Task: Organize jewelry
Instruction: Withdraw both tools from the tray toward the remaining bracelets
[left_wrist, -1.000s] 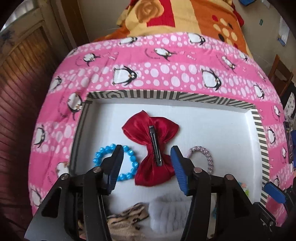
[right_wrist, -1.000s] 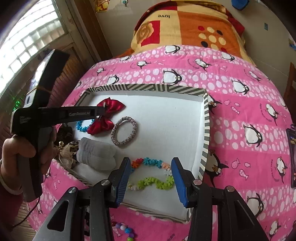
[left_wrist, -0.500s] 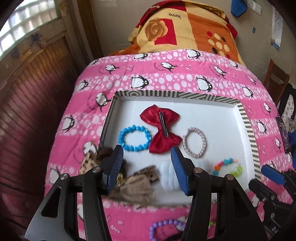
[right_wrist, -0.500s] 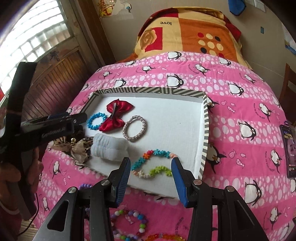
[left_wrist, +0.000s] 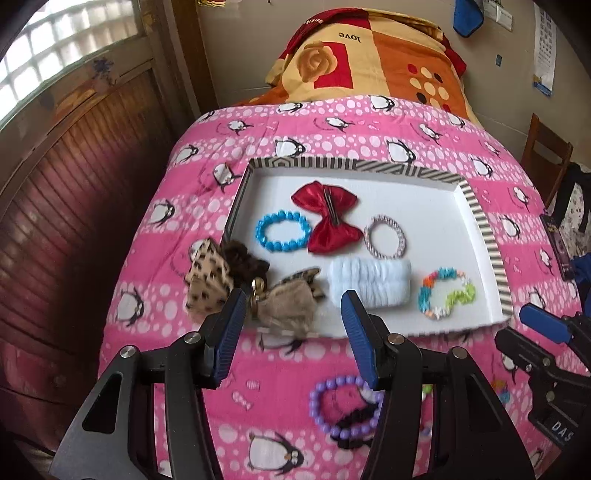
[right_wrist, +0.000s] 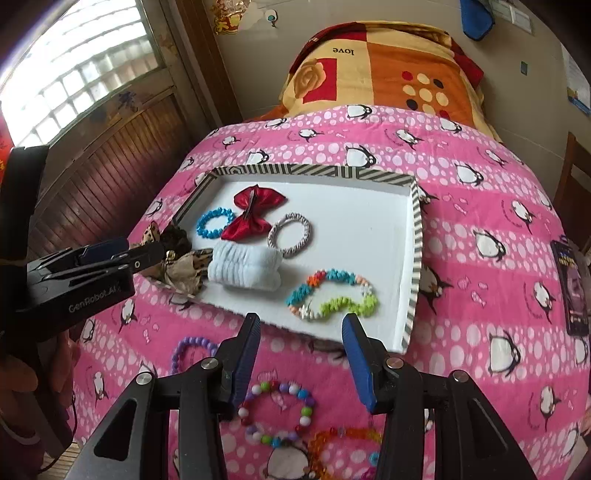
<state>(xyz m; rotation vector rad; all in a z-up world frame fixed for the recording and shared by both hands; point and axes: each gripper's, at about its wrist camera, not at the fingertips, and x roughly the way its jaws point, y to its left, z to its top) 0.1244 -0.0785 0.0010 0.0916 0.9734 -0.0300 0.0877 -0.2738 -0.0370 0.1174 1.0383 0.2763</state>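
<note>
A white tray with a striped rim (left_wrist: 491, 243) (right_wrist: 415, 236) lies on the pink penguin quilt. In it lie a red bow clip (left_wrist: 327, 218) (right_wrist: 251, 212), a blue bead bracelet (left_wrist: 282, 230) (right_wrist: 214, 222), a silver hair tie (left_wrist: 384, 236) (right_wrist: 290, 234), a white scrunchie (left_wrist: 371, 282) (right_wrist: 243, 269) and a multicolour bracelet (left_wrist: 445, 293) (right_wrist: 332, 295). Leopard scrunchies (left_wrist: 210, 273) (right_wrist: 186, 267) lie over the tray's near left corner. My left gripper (left_wrist: 293, 332) is open and empty, above the quilt before the tray. My right gripper (right_wrist: 301, 354) is open and empty.
On the quilt in front of the tray lie a purple bead bracelet (left_wrist: 343, 406) (right_wrist: 192, 349), a mixed pastel bead bracelet (right_wrist: 277, 413) and an orange one (right_wrist: 343, 446). A dark phone (right_wrist: 570, 291) lies at the right. An orange blanket (left_wrist: 369, 62) covers the bed's far end.
Both grippers have pulled back and up from the tray. More of the quilt and the loose bracelets in front of the tray have come into view. Both stay open.
</note>
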